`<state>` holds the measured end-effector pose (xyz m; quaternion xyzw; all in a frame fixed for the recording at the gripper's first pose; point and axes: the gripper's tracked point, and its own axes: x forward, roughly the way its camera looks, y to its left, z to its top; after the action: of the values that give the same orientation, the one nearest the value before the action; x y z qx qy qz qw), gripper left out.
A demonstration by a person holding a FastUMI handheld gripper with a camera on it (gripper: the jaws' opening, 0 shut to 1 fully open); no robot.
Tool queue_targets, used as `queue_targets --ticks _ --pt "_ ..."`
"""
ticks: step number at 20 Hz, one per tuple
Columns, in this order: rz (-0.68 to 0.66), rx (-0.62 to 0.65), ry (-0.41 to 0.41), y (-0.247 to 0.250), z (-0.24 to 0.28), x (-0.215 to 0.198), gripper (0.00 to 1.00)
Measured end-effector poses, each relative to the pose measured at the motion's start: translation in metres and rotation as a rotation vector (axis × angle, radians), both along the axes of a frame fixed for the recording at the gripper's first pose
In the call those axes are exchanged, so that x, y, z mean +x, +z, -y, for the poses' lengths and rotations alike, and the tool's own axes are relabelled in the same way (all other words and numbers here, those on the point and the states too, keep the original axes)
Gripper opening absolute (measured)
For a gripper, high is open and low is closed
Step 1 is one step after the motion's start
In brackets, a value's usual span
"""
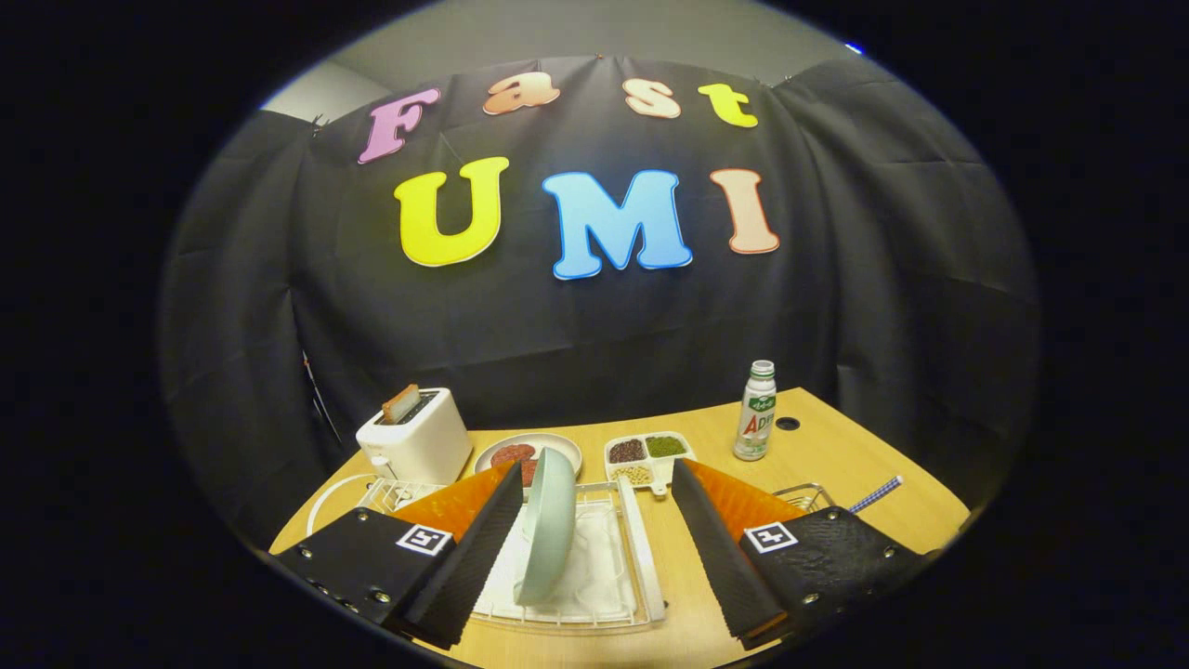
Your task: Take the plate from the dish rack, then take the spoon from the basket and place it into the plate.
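A pale green plate stands on its edge in the white dish rack, close beside the left finger and inside the gap between the two fingers. My gripper is open, its fingers spread wide above the rack, touching nothing. Behind the right finger sits a wire basket. A blue-and-white handle, perhaps the spoon, sticks out of the basket to the right.
Beyond the rack on the wooden table stand a white toaster with bread in it, a plate of food, a divided tray of beans and a small bottle. A white cable curls left of the rack.
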<state>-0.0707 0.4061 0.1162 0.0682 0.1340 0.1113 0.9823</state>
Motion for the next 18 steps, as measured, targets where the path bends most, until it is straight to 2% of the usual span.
queue_targets --ticks 8,11,14,15,16,18 --pt "-0.179 -0.007 0.044 -0.06 -0.044 0.038 1.0" --pt "-0.249 -0.013 0.048 -0.082 -0.052 0.046 0.92" --pt "-0.316 -0.029 0.046 -0.099 -0.055 0.05 0.7" --pt "-0.328 -0.037 0.048 -0.098 -0.056 0.05 0.68" --pt "-0.34 -0.053 0.035 -0.099 -0.053 0.05 0.36" --pt "-0.38 -0.092 -0.01 -0.105 -0.046 0.048 0.34"
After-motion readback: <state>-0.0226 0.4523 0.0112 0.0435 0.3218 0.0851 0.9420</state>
